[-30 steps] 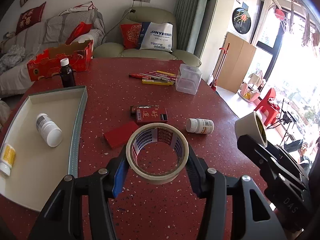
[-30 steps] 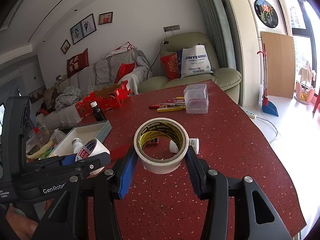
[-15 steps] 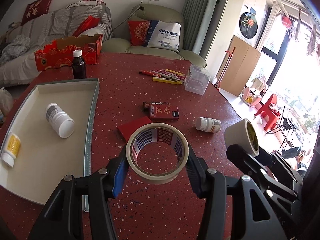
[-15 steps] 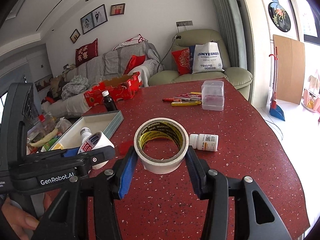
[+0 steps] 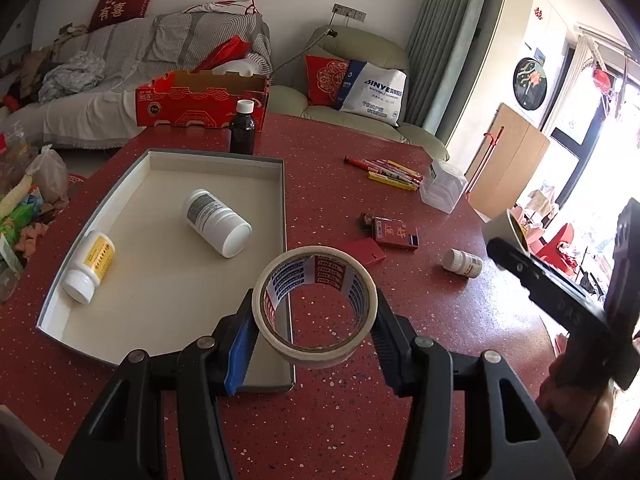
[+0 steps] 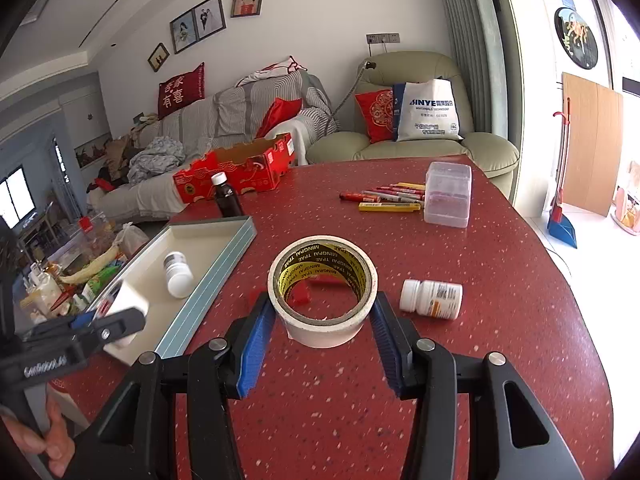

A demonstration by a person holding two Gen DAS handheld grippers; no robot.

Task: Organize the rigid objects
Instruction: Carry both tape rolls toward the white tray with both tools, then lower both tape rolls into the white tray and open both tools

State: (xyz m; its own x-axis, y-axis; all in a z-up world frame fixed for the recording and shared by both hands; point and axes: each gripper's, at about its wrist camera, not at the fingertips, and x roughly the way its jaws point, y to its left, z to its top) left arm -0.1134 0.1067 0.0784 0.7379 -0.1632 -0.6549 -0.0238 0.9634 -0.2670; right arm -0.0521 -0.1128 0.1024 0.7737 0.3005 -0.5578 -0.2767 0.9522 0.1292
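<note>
holding a tape roll (image 5: 316,304) in each tongs (image 5: 314,320), you had two bottles (image 5: 216,222) in the tray (image 5: 216,156); markers (image 5: 390,170), boxes and one bottle (image 6: 432,299) remained on the table (image 6: 500,280).

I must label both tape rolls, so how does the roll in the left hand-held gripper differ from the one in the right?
The left roll has red and blue print inside its core; the right roll has yellow and black. The left roll hangs over the tray edge; the right one is over bare table. Both are cream and clamped.
</note>
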